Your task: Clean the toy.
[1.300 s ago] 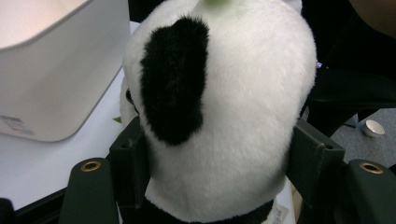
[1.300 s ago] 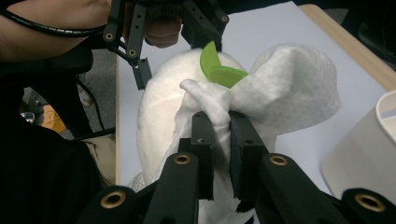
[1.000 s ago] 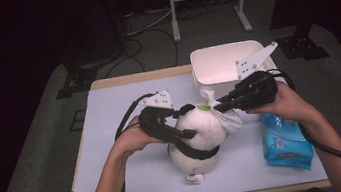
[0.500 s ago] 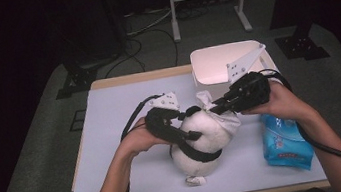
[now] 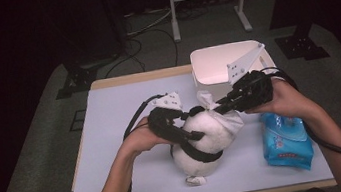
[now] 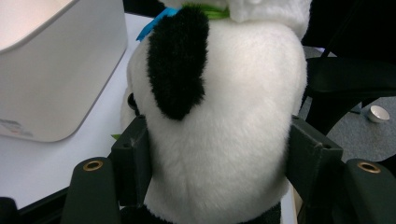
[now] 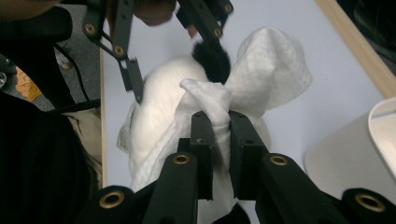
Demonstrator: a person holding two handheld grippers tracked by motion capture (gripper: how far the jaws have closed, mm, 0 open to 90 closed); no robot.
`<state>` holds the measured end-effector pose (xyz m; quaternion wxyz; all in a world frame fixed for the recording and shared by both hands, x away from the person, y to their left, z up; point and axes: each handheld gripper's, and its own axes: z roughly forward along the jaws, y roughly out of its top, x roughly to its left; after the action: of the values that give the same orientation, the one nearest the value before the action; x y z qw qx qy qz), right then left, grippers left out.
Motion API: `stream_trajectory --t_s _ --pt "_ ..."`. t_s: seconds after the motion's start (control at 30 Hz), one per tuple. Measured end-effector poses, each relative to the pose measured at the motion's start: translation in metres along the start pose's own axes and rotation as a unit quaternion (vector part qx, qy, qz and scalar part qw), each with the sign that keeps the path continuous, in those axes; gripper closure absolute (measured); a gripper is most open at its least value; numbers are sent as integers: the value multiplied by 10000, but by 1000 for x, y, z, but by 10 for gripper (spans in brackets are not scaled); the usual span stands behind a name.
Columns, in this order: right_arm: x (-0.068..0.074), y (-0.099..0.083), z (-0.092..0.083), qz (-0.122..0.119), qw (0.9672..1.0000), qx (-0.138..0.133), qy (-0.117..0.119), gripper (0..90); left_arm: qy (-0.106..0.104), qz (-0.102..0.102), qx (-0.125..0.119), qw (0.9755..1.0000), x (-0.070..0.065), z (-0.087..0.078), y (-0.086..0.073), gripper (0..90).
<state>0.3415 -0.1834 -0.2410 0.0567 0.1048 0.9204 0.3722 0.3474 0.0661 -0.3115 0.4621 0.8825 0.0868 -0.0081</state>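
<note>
A white-and-black panda plush (image 5: 200, 145) sits upright at the middle of the table. My left gripper (image 5: 189, 126) comes in from the left and is shut on its head; in the left gripper view the two jaws press into the white fur (image 6: 219, 140) on both sides, below a black ear (image 6: 177, 60). My right gripper (image 5: 221, 107) reaches in from the right, shut on a bunched white wipe (image 5: 230, 120) that lies against the plush. In the right gripper view the wipe (image 7: 275, 74) is pinched between the jaws of the gripper (image 7: 219, 122), with the plush (image 7: 161, 93) behind it.
A white bin (image 5: 224, 63) stands at the back right of the table, close behind the right gripper. A blue pack of wipes (image 5: 286, 143) lies at the front right. The bin's wall (image 6: 51, 74) is just left of the plush. The pale tabletop (image 5: 110, 114) spreads to the left.
</note>
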Motion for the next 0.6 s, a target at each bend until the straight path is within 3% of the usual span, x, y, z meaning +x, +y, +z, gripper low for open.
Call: stream_trajectory --t_s 0.13,0.17,0.6 --pt "2 11 4 -121 9999 -55 87 809 6 13 42 10000 0 0 1 332" --pt "3 15 10 -164 9998 58 121 810 9 -7 45 10000 0 -1 1 332" --pt "0 -2 2 16 9999 114 97 808 -20 -19 -21 10000 0 0 -3 337"
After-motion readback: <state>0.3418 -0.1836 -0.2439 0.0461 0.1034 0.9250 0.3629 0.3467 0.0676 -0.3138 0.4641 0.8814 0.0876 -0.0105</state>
